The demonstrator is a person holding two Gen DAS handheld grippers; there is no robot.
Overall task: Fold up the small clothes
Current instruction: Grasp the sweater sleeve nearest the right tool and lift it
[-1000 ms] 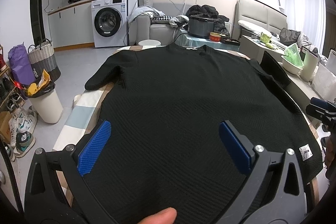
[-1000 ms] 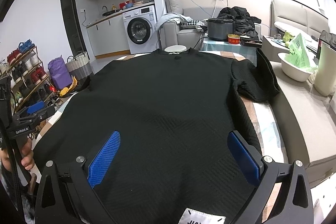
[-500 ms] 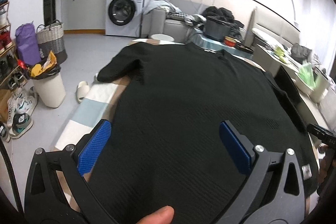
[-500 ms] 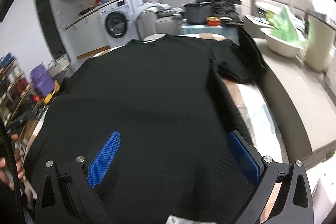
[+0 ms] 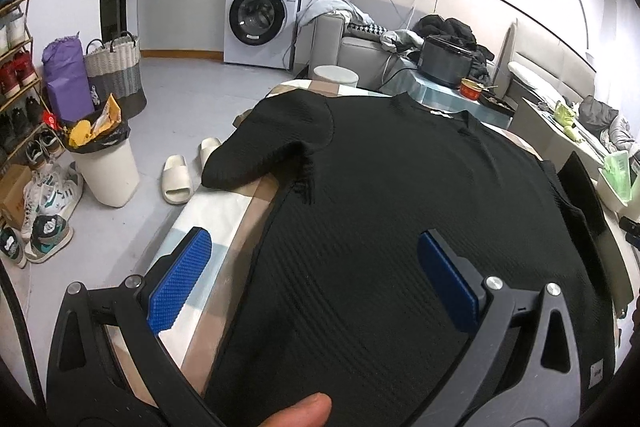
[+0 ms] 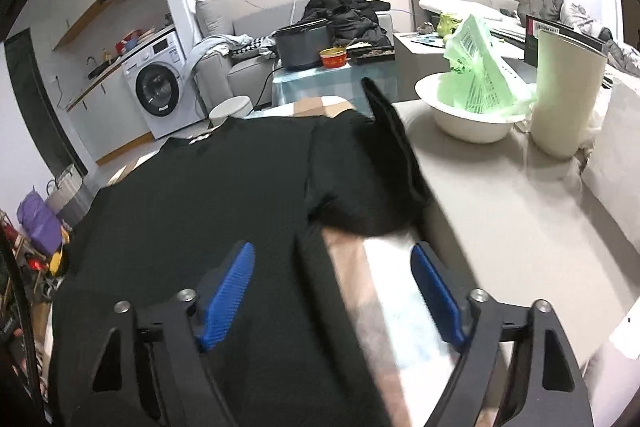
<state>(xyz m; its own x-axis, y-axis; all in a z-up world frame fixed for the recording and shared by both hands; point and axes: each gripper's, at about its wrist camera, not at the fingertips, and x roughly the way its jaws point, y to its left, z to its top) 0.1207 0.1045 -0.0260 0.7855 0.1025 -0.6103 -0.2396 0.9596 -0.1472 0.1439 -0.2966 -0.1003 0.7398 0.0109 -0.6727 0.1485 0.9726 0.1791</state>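
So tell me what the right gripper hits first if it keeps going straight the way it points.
Most likely the right side edge of the black shirt on the checked cover. The open right gripper straddles that edge, angled downward; depth is uncertain.

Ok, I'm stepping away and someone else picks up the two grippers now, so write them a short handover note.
Left gripper: open, above the left side edge of the black shirt, holding nothing.
Right gripper: open, its jaws have just been closing a little, above the shirt's right side edge; nothing gripped.
Shirt: spread flat on the checked tabletop, collar at the far end, both short sleeves spread outward.
Done: shirt laid out; no fold visible.
Left: take hold of the side edges or sleeves, fold them inward, then fold lengthwise.
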